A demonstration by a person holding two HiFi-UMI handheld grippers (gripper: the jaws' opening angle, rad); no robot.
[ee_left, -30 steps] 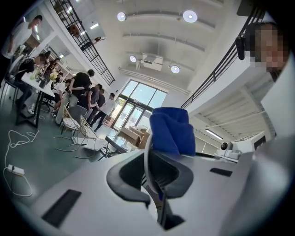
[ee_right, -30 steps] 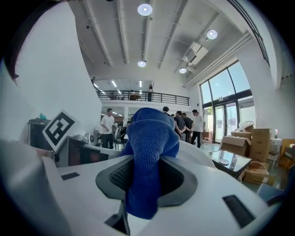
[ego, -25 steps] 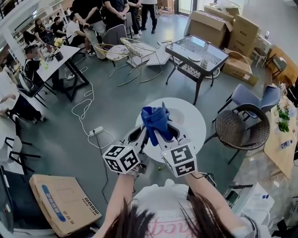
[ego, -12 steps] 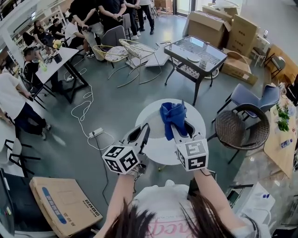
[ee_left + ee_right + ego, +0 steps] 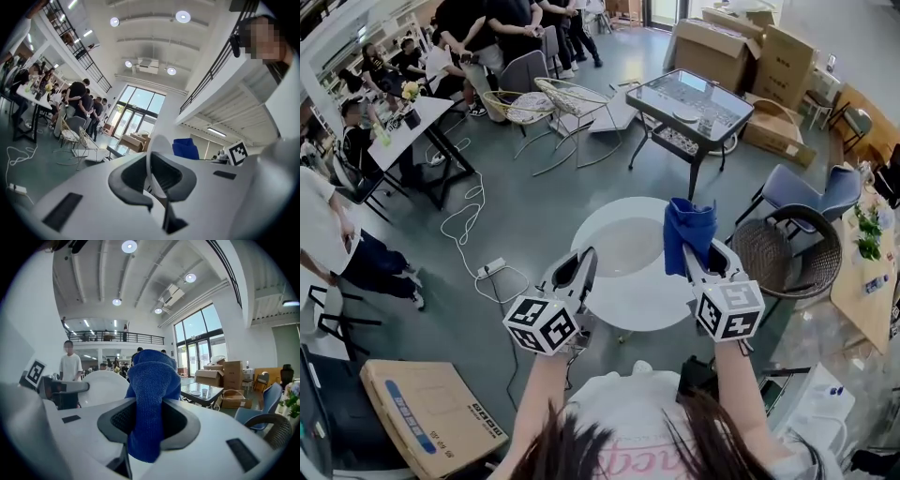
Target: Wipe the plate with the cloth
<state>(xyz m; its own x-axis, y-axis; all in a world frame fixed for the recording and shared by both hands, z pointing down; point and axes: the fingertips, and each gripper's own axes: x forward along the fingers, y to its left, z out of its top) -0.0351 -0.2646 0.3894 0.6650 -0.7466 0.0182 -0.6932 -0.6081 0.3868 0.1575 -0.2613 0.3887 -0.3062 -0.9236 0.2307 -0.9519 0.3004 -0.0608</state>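
My left gripper is shut on the rim of a white plate and holds it over the white round table. In the left gripper view the plate shows edge-on between the jaws of that gripper. My right gripper is shut on a blue cloth, which stands bunched up above its jaws. The cloth is to the right of the plate and apart from it. In the right gripper view the cloth fills that gripper's jaws, with the plate to its left.
A dark wicker chair and a blue chair stand right of the table. A glass-topped table and cardboard boxes are farther back. People sit and stand at the upper left. A cable lies on the floor, and a flat carton lies at lower left.
My right gripper has carried the blue cloth from in front of the plate off to the right. The left gripper and the plate have stayed about where they were.
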